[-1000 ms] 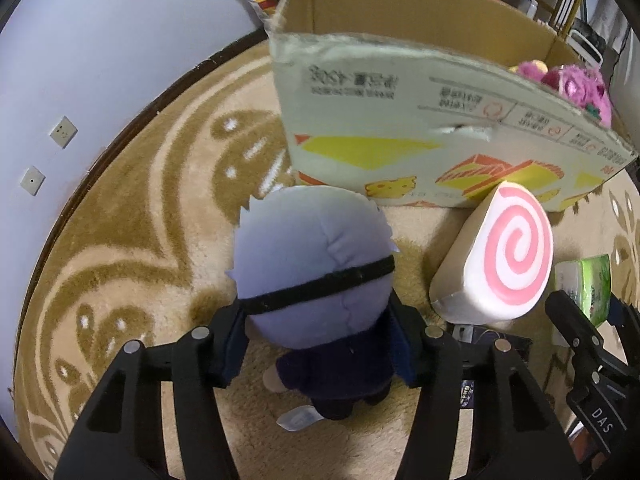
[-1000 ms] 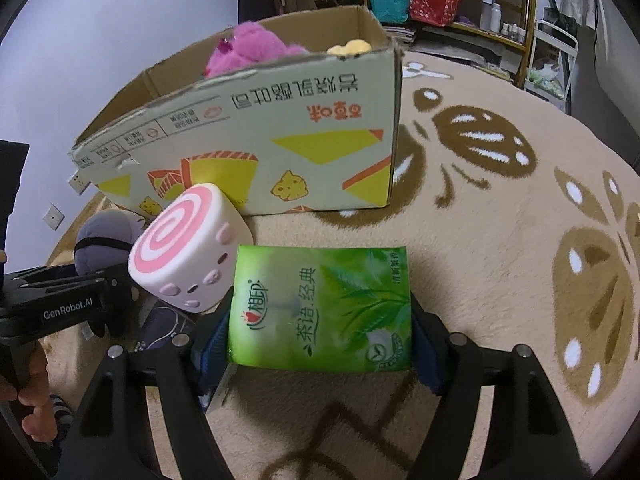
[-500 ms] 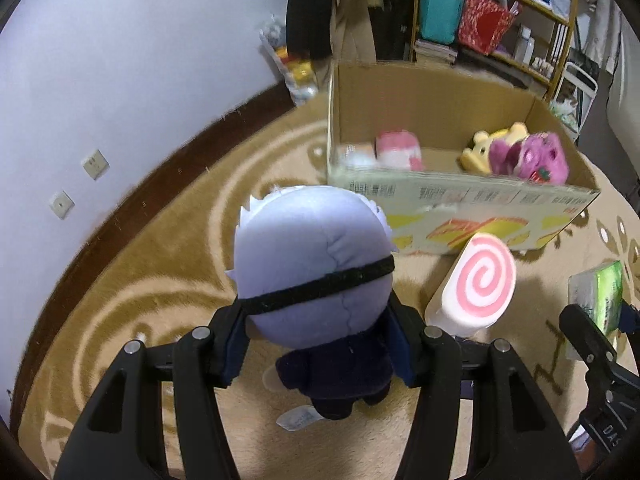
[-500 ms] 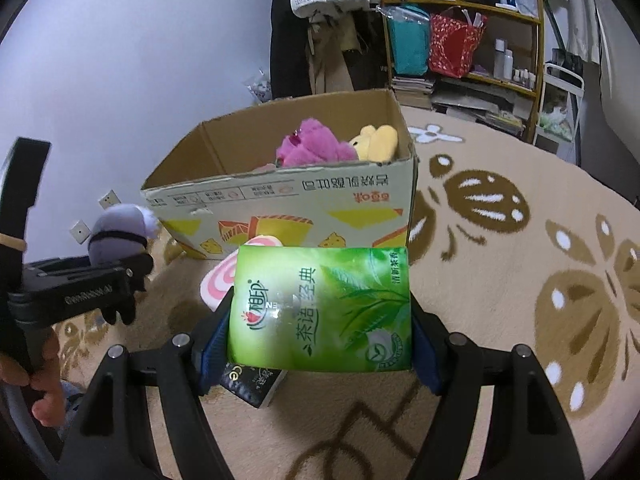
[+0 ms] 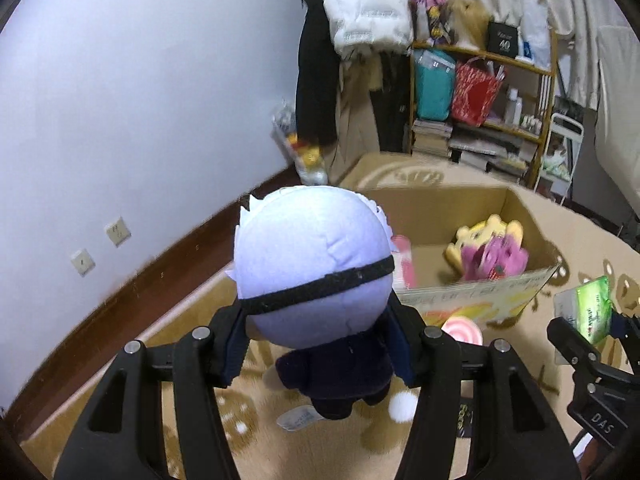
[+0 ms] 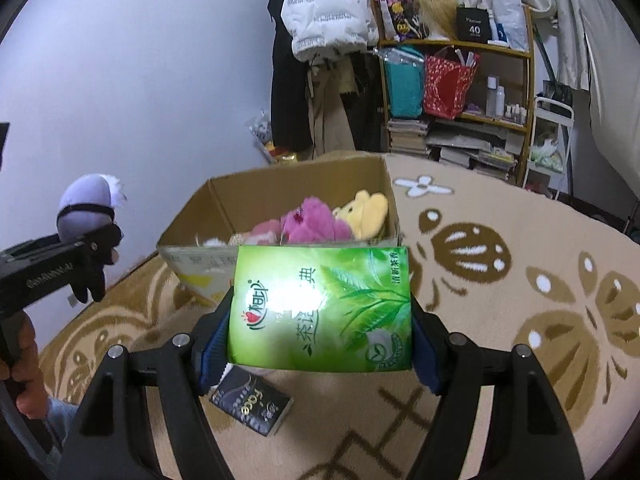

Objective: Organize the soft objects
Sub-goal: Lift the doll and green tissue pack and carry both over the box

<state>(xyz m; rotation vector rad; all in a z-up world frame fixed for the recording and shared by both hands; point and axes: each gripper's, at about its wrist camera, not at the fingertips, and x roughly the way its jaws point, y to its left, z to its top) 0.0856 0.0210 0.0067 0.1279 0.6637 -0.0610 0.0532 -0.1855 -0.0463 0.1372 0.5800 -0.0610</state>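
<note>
Gripping green tissue pack [image 6: 320, 308]; dark pack [image 6: 251, 404] reads "face".

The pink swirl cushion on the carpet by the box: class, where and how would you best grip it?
Probably from above, one finger on each curved side of the pink swirl cushion, since it looks like a soft cylinder lying close against the cardboard box.

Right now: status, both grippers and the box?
Left gripper shut on plush doll, right gripper shut on green tissue pack. Cardboard box open ahead, plush inside. Dark pack on rug below.
</note>
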